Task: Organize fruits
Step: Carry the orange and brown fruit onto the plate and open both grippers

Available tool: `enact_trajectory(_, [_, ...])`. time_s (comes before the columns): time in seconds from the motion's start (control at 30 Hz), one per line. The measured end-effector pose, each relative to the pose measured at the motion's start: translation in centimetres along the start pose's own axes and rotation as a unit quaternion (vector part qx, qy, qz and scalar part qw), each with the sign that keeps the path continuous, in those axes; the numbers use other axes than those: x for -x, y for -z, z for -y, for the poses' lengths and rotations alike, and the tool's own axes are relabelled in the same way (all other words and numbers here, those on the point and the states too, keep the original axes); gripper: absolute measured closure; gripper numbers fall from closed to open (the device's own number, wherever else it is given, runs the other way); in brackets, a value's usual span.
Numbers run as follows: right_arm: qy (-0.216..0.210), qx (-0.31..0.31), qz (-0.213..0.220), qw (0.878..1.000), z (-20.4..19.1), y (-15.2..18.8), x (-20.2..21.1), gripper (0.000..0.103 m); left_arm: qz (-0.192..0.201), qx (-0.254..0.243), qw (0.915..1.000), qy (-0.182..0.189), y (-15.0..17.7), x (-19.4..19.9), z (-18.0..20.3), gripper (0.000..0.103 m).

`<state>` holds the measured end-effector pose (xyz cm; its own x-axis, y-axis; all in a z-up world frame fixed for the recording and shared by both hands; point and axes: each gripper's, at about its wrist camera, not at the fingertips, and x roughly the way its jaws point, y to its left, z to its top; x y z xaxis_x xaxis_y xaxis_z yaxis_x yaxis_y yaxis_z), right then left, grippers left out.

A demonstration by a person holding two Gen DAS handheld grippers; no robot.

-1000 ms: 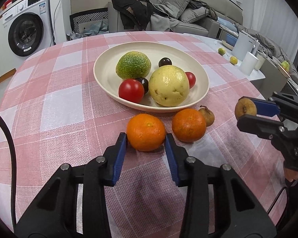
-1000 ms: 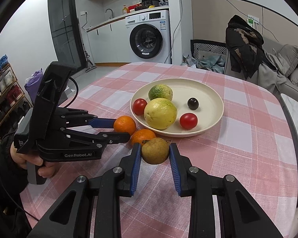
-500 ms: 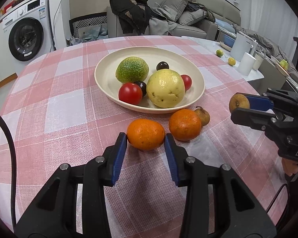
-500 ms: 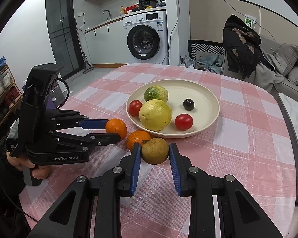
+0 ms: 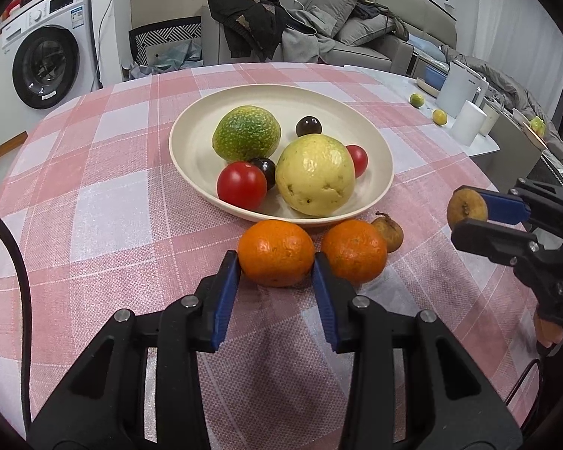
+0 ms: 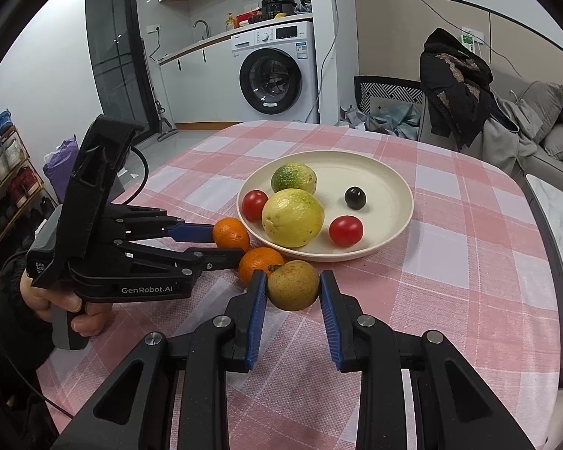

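Little has changed over the last second: both my grippers sit where they were, same tilt, same jaw gap. The plate looks a touch nearer in the left wrist view than a second ago (small drift, nothing more). For the task that means both fruits are gripped but neither is on the way to the plate yet.

Left gripper (image 5: 276, 262): jaws narrowed onto the near-left orange (image 5: 276, 252), blue pads pressing its two sides. It sits just short of the plate (image 5: 191, 157) rim; whether it is lifted off the pink checked cloth (image 5: 94, 202) I can't tell. A second orange (image 5: 354, 250) lies just to its right on the cloth, with a small brown fruit (image 5: 388, 228) touching that one on the far side.

Right gripper (image 6: 293, 292): jaws nearly closed, pinching a brown pear-like fruit (image 6: 293, 285), held clear of the cloth near the plate's near rim.

Already in the plate: green citrus (image 5: 246, 134), big yellow fruit (image 5: 315, 174), two red tomatoes, two dark round fruits.
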<state>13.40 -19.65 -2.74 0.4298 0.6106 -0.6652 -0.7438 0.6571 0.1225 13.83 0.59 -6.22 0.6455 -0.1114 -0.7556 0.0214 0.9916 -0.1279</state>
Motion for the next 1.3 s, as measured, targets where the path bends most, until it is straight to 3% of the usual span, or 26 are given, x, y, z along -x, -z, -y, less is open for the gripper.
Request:
enact_trajectory(0.37, [0.009,-0.009,0.014,1.0,0.8,-0.5,0.4,0.074,0.063,-0.003,0.9979,-0.012,-0.6,3.9,0.1,0.067])
enact_trajectory(0.63, [0.02,-0.022,0.044,0.999,1.6,-2.4,0.7,0.074,0.086,-0.011,0.9958,-0.027,-1.8,5.3,0.3,0.067])
enact_trajectory(0.93, [0.023,-0.056,0.073,0.996,3.3,-4.6,0.2,0.074,0.102,-0.014,0.9941,-0.034,-3.2,5.4,0.8,0.067])
enact_trajectory(1.3, [0.023,-0.081,0.046,0.995,4.9,-5.0,-3.1,0.074,0.099,-0.005,0.994,-0.047,-4.5,3.4,-0.5,0.067])
